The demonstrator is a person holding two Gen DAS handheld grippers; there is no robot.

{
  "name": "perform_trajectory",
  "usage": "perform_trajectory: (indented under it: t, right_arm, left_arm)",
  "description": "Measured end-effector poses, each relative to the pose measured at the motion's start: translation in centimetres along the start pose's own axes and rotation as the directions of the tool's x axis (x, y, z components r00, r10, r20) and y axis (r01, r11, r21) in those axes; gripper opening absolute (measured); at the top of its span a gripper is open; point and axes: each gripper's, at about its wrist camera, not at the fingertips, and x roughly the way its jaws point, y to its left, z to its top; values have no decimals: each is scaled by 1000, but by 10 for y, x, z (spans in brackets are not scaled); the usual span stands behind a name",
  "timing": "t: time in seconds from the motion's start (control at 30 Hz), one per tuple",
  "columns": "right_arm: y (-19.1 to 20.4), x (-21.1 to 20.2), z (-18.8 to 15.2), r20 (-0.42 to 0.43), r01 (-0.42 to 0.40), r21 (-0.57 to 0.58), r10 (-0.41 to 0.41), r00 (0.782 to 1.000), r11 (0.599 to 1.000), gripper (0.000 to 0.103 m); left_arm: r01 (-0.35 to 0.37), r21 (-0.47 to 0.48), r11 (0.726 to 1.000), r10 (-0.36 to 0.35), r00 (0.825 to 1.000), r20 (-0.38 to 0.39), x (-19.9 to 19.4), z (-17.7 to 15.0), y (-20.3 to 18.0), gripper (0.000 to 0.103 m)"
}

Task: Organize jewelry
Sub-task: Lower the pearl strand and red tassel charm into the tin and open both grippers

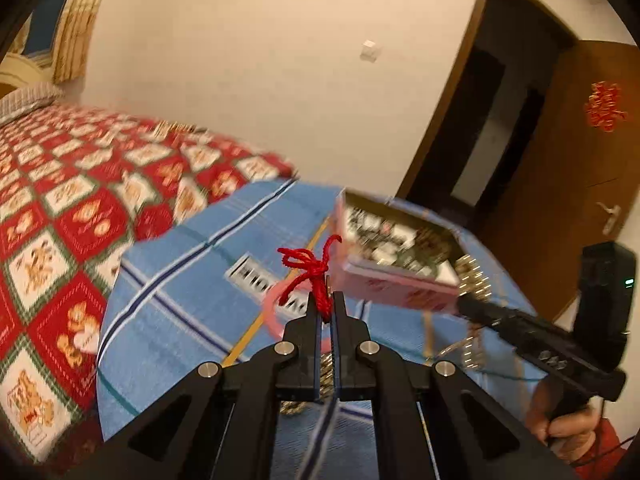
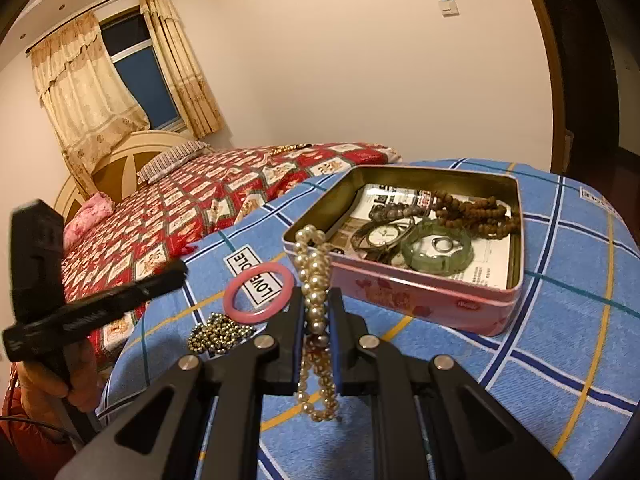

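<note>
Two grippers are loaded at once, both near the pink tin [image 2: 404,300] on the blue checked cloth [image 2: 560,320]. Your left gripper [image 1: 325,300] is clenched on a knotted red cord [image 1: 310,270], lifted clear of the cloth just short of the tin — probably so it can travel over the rim. Your right gripper [image 2: 316,308] clamps a pearl necklace [image 2: 314,280] mid-strand, its loops hanging free beside the tin's near-left corner. Inside the tin lie a watch [image 2: 382,236], a green bangle [image 2: 438,250] and brown beads [image 2: 476,210]. Left of the tin, a pink bangle [image 2: 259,298] and dark gold beads [image 2: 218,332] wait on the cloth.
</note>
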Motion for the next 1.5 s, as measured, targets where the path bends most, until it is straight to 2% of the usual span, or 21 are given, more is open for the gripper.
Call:
perform_trajectory:
  t: [0.07,0.27,0.43,0.5,0.63,0.8,0.9,1.1,1.17,1.23,1.3,1.4,1.47,1.5]
  right_arm:
    - [0,-3,1,18,2,3,-2,1000,1000,14]
    - [-9,-20,8,98,31,33,-34,995,999,14]
    - [-36,-29,22,129,32,126,-48,990,991,14]
    - [-41,-30,32,136,65,125,-82,987,990,14]
    - [-51,-18,49,122,184,115,-198,973,976,14]
    - [-71,13,47,57,213,140,-223,973,967,14]
    - [-79,20,44,29,198,146,-204,979,969,11]
    - [-106,21,55,52,129,224,-144,988,966,11]
    - [-114,16,57,71,99,260,-121,990,961,11]
    - [-118,8,55,94,92,286,-123,988,954,15]
    - [-121,2,54,108,107,302,-146,983,947,15]
    - [-127,-3,52,112,106,332,-151,982,937,15]
    - [-130,-5,51,117,103,349,-153,981,931,16]
    - [-131,-6,51,118,107,355,-158,980,929,18]
  left_arm:
    - [10,31,999,-11,999,34,-6,4,-10,3]
    - [36,137,990,-43,998,52,-3,12,-41,3]
    - [79,180,980,-90,995,51,17,26,-62,3]
    - [95,189,977,-107,993,50,29,33,-69,3]
    - [98,210,973,-107,994,29,61,42,-78,3]
    - [99,199,975,-95,995,-28,108,44,-76,3]
    - [90,200,976,-82,996,-47,127,46,-75,3]
    - [71,199,977,-57,995,-78,147,45,-72,3]
    - [45,210,977,-22,994,-111,155,39,-70,3]
    - [28,199,980,3,988,-157,165,36,-68,4]
    - [24,183,983,9,985,-174,168,37,-65,4]
    - [42,192,980,-8,985,-174,165,36,-68,14]
    - [44,214,976,-8,986,-166,163,34,-73,29]
    - [46,222,974,-10,987,-162,162,34,-75,34]
